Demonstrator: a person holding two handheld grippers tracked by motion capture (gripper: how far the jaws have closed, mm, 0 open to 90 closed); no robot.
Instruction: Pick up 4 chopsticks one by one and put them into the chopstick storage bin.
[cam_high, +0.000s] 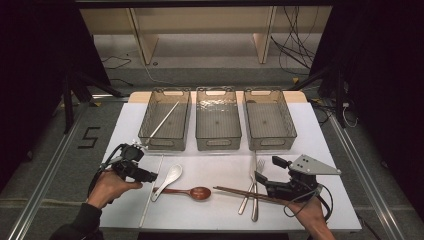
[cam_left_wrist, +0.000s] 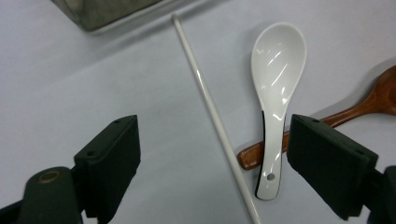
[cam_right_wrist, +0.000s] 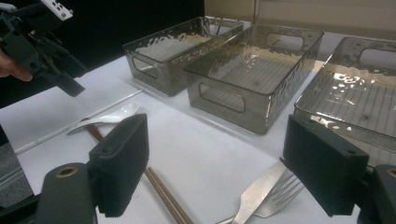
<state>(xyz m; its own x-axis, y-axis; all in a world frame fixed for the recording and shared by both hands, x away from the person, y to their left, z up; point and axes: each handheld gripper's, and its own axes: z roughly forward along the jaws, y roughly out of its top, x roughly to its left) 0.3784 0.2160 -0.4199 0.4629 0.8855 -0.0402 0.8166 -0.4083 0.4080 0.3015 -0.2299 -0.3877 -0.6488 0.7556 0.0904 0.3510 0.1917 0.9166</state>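
My left gripper (cam_high: 142, 167) (cam_left_wrist: 215, 126) is open and hovers over a white chopstick (cam_high: 157, 172) (cam_left_wrist: 210, 107) that lies on the table between its jaws. A white ceramic spoon (cam_high: 169, 180) (cam_left_wrist: 276, 79) rests beside it, its handle across a wooden spoon (cam_high: 187, 192) (cam_left_wrist: 369, 100). My right gripper (cam_high: 267, 170) (cam_right_wrist: 217, 126) is open and empty, low above a pair of brown chopsticks (cam_high: 240, 193) (cam_right_wrist: 163, 198), a fork (cam_high: 256, 192) (cam_right_wrist: 280, 196) and a knife (cam_high: 248, 192) (cam_right_wrist: 254, 196).
Three see-through grey bins stand in a row at the back: left bin (cam_high: 150, 112) (cam_right_wrist: 154, 74), middle bin (cam_high: 217, 137) (cam_right_wrist: 243, 100), right bin (cam_high: 290, 120) (cam_right_wrist: 327, 88). A second white chopstick (cam_high: 166, 119) lies in the left bin. The white table (cam_high: 210, 215) ends close to the person.
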